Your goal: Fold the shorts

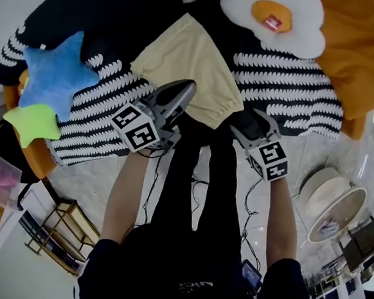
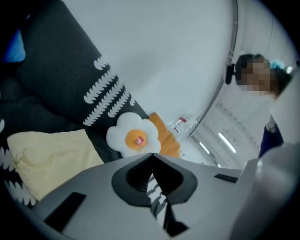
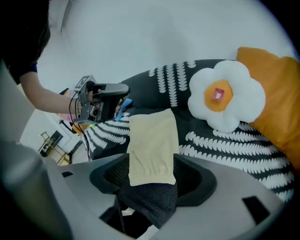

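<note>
Shorts (image 1: 188, 68) lie just beyond left tool (image 1: 184, 90) and right tool (image 1: 242, 125).

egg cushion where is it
The egg cushion lies top right in the head view on the patterned blanket, against the orange cushion, beyond the yellow shorts.

Probably a lounge: egg cushion (image 1: 293, 33), patterned throw (image 1: 288, 89).

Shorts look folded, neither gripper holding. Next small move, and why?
Probably draw the right gripper back, clear of the shorts. They lie flat as a neat rectangle on the blanket. Its jaws stand open on nothing, and the left gripper is shut, empty.
</note>
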